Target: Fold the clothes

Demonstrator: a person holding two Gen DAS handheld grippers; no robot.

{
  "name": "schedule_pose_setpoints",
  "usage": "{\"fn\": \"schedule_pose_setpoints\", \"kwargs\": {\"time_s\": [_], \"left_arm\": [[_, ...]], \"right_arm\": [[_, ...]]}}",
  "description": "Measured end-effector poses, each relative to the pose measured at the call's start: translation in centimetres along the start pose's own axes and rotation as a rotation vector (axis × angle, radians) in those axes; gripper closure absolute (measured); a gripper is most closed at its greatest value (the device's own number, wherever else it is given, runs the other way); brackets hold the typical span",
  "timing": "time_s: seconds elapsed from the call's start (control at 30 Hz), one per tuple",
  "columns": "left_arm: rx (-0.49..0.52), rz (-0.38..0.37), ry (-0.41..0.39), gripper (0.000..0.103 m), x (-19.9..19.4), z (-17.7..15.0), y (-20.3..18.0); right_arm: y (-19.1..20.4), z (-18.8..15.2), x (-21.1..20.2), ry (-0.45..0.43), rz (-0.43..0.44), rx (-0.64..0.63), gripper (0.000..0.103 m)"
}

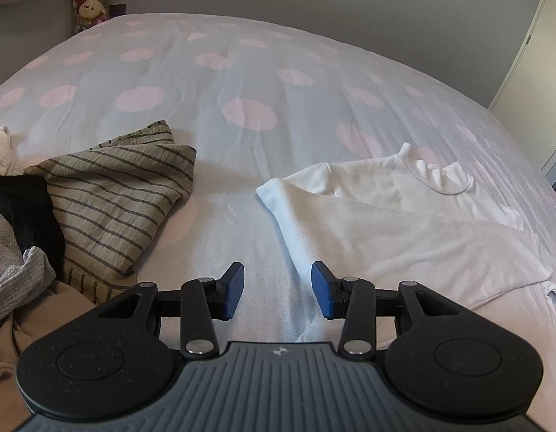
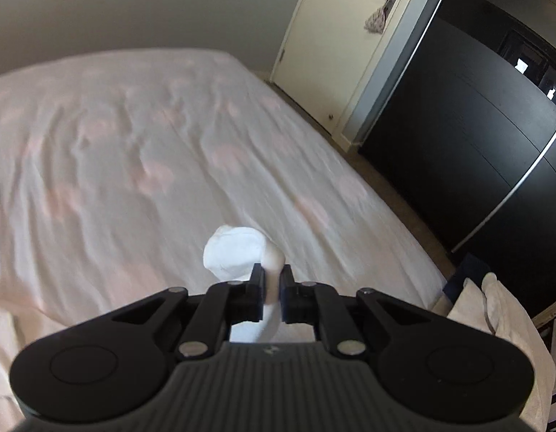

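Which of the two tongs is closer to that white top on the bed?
Right. The right tongs are shut on a bunched piece of the white top; the left tongs hang open above bare bedsheet beside its edge.

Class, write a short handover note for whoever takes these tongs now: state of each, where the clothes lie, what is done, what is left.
Left tongs: open, empty, over the bed.
Right tongs: shut on a bunch of white fabric, above the bed.
White top: spread on the bed, partly folded, it seems.
Striped garment and other clothes: heaped at left, unfolded.
Left: finish the top, then the heap.
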State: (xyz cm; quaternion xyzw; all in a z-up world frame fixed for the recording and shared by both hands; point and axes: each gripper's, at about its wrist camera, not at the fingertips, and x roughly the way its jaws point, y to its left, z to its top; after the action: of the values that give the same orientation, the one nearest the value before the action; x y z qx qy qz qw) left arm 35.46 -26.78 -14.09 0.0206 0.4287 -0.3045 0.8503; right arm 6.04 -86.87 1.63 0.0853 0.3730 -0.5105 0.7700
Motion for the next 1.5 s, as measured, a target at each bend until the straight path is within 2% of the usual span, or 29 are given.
{"fn": "schedule_pose_setpoints", "kwargs": {"time_s": [0.3,0.43,0.57,0.8,0.97,1.07,1.23,1.4,1.47,1.5], "left_arm": [[-0.066,-0.048,-0.063,0.064,-2.3,0.5,1.2],[-0.094,-0.066,-0.07,0.064,-2.5,0.6,1.8],[-0.106,-0.09,-0.073,0.064,-2.5,0.7,1.9],[-0.131,-0.118,-0.071,0.064,-2.5,0.4,2.4],[-0.149,-0.148,-0.062,0.064,-2.1,0.3,2.4],[-0.13,-0.152,-0.058,0.064,-1.8,0.2,1.9],[-0.105,-0.166,-0.039,0.064,-1.3,0.0,1.0],[-0.082,-0.167,-0.017,0.064,-0.5,-0.2,0.4],[-0.074,-0.167,-0.013,0.064,-0.4,-0.2,0.2],[-0.07,-0.167,-0.012,0.064,-0.4,-0.2,0.1]], "right_arm": [[7.6,6.6,-13.1,-0.253,0.278,0.069,0.094],[12.4,7.4,-17.1,-0.318,0.396,0.032,0.093],[17.5,6.5,-19.9,-0.343,0.511,-0.004,0.093],[26.0,0.3,-19.9,-0.261,0.69,-0.08,0.093],[31.4,-6.4,-16.8,-0.108,0.779,-0.127,0.093],[33.5,-10.8,-14.3,0.002,0.807,-0.106,0.093],[35.8,-15.9,-12.7,0.123,0.836,-0.135,0.094],[36.8,-19.0,-12.6,0.199,0.805,-0.317,0.093],[36.5,-20.1,-12.9,0.193,0.798,-0.399,0.092],[36.5,-20.6,-13.1,0.184,0.795,-0.448,0.089]]}}
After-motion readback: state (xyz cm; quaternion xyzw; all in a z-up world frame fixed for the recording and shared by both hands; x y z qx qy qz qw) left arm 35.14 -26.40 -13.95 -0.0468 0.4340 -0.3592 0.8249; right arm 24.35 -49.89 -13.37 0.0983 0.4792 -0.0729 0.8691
